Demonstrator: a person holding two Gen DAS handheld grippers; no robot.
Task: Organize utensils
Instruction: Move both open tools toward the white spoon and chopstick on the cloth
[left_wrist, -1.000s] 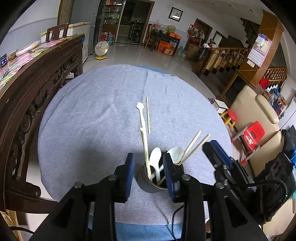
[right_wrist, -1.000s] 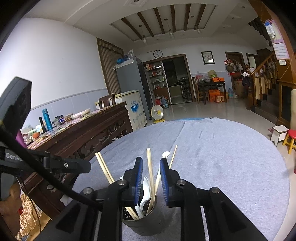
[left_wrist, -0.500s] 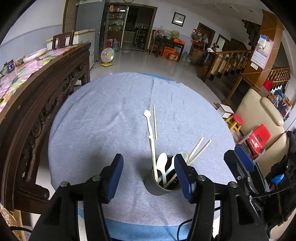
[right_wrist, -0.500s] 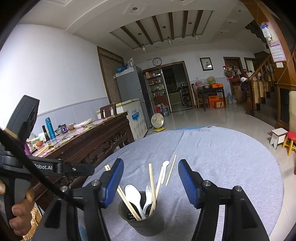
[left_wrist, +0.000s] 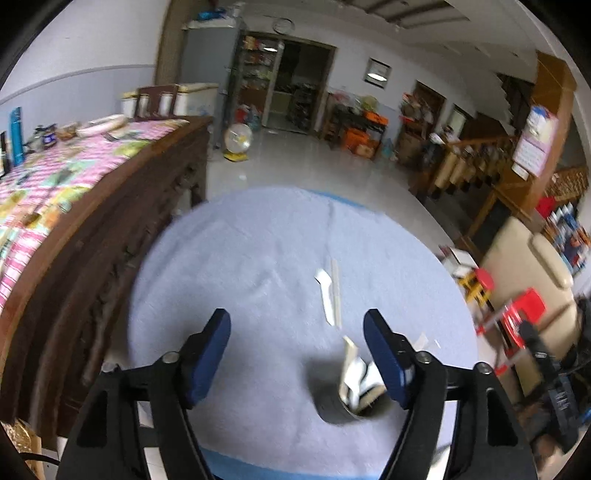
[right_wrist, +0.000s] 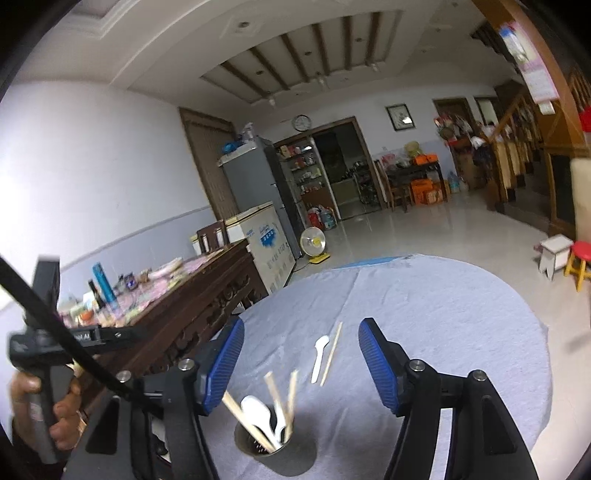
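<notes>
on the grey-clothed round surface (right_wrist: 461, 317), a metal cup (right_wrist: 264, 445) is standing upright and holding white spoons (right_wrist: 258, 410) and chopsticks (right_wrist: 275, 387), while one loose spoon (right_wrist: 319, 356) and one loose chopstick (right_wrist: 331, 353) are lying side by side farther out. both the left tongs (left_wrist: 297, 349) and the right tongs (right_wrist: 301, 363) are hanging above the surface with jaws spread wide, gripping nothing.

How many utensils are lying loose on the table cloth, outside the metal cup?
2: a white spoon and a chopstick, side by side beyond the metal cup. The other utensils stand in the cup. Anything behind the grippers would be hidden.
</notes>
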